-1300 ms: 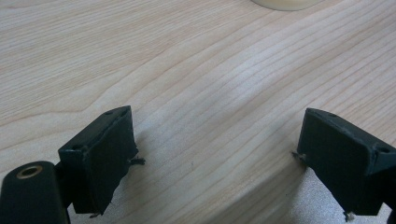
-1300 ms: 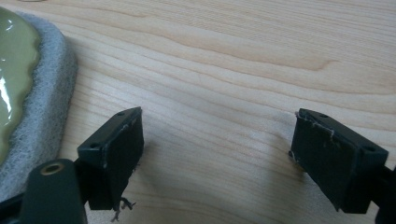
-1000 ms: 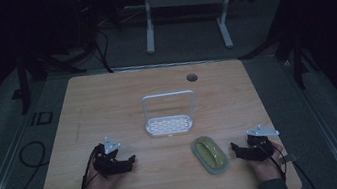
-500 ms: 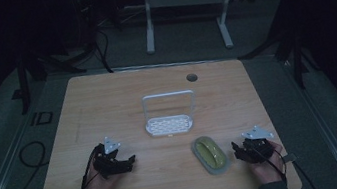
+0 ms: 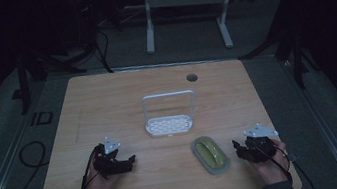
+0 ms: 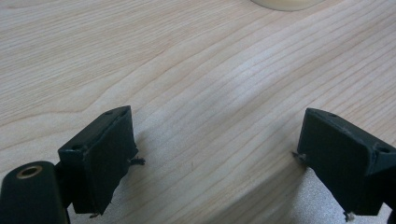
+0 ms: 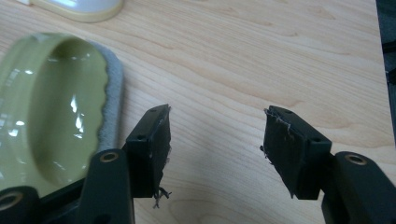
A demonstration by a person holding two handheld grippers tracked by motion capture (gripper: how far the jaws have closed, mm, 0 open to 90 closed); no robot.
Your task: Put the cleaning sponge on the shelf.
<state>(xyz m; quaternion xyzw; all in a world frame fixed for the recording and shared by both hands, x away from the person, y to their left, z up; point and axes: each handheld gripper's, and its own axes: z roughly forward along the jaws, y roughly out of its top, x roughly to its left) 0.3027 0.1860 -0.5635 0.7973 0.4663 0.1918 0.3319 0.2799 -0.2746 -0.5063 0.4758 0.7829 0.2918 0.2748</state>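
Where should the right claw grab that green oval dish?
Probably the near rim of the glossy green oval dish, from the right claw's side: its open jaws stand beside that raised scalloped edge, one could slip inside the hollow, one outside.

The table [image 5: 107, 103] is pale wood with wavy grain. At its centre stands a white rack [image 5: 171, 123] (slotted base); right of it, a glossy olive-green dish [image 7: 51, 107] on a grey pad [image 7: 113, 93]. Both grippers' jaws are black.

A wooden table [image 5: 122, 101] is being lit amid dark surroundings. A white rack [image 5: 169, 116] is standing upright near its middle. An oval green dish [image 5: 210, 153] on a grey mat [image 5: 220, 168] is being seen nearer the front edge.
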